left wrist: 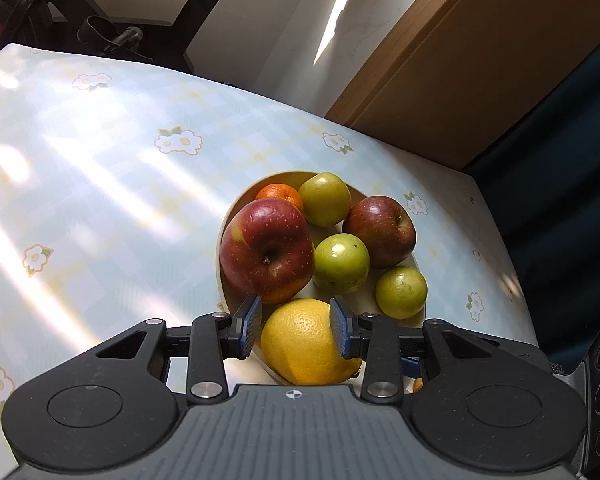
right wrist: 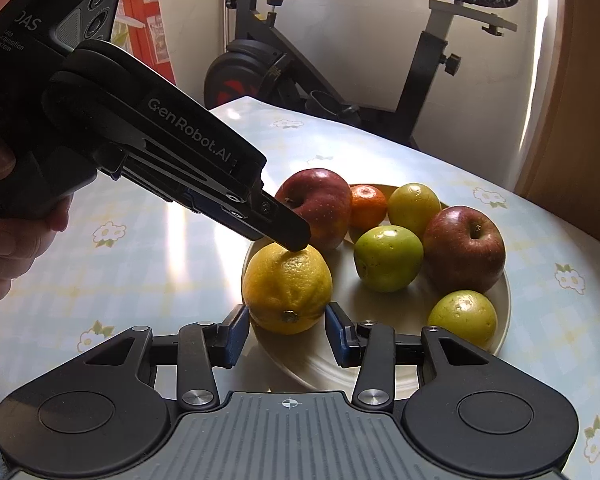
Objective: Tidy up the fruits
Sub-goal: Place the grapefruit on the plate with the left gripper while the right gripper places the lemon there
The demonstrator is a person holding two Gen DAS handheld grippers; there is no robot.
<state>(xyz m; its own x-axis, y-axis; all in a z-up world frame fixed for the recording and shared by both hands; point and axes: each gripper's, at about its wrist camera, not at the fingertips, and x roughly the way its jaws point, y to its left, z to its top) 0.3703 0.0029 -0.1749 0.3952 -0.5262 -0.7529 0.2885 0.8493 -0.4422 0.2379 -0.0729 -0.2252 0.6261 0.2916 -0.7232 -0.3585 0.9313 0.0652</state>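
Both claws converge on one yellow citrus fruit (right wrist: 287, 286), which lies at the near left edge of a pale plate (right wrist: 500, 336) on the counter (left wrist: 112, 184). The plate also carries two red apples, three green fruits and a small orange tangerine (right wrist: 367, 205). The left claw (left wrist: 294, 325) straddles the citrus from above: its right pad rests against the rind, while contact on the left side cannot be told, so this reads as a narrow bracket rather than a confirmed hold. The right claw (right wrist: 285, 330) stands narrow and empty, its blue pads just short of the fruit's stem end. To do the step well, only one claw should probably take the fruit; the pads belong on opposite flanks at the widest girth, since the rind is smooth and rounded and may squirt out of an off-centre pinch. The large red apple (left wrist: 267, 250) sits just behind, so a straight upward lift seems safest.
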